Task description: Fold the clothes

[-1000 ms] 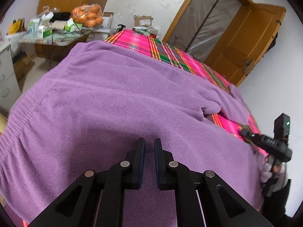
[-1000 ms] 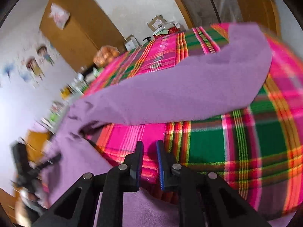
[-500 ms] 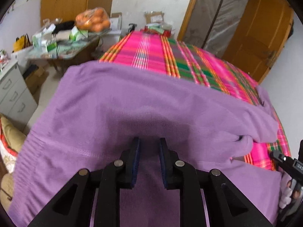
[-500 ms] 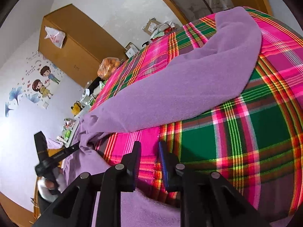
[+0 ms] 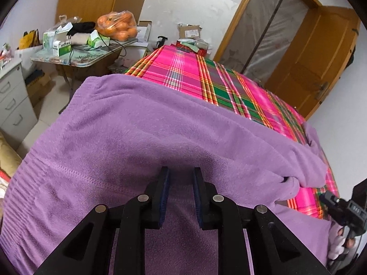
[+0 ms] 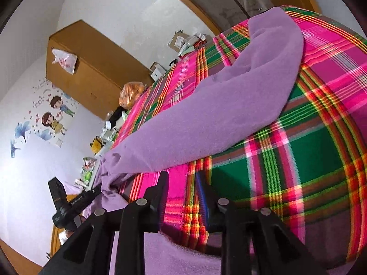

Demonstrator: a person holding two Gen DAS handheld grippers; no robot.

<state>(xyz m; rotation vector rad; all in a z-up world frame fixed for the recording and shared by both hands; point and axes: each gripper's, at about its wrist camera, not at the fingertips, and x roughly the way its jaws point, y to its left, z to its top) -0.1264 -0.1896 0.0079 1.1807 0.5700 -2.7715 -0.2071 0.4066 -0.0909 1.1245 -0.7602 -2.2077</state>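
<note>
Purple fleece trousers (image 5: 142, 133) lie spread over a bed with a pink and green plaid sheet (image 5: 183, 68). My left gripper (image 5: 181, 178) hovers over the waist part, open, with only flat fabric under the gap. One trouser leg (image 6: 229, 114) stretches away across the plaid sheet (image 6: 321, 149) in the right wrist view. My right gripper (image 6: 182, 183) is above the sheet just past a purple edge; its jaws are opening and nothing is between them. Each gripper shows at the edge of the other's view: the right gripper (image 5: 325, 198) and the left gripper (image 6: 98, 189).
A cluttered side table holds a bag of oranges (image 5: 117, 26) left of the bed, with a white drawer unit (image 5: 11, 96) nearer. Boxes (image 5: 190, 32) stand past the bed's far end. A wooden door (image 5: 321, 57) is at the right, a wardrobe (image 6: 91, 68) at the far wall.
Both grippers' jaws have widened. The left gripper has shifted sideways over the trousers, then held still. The right gripper has rolled, tilting its view; the trouser leg lies as before.
</note>
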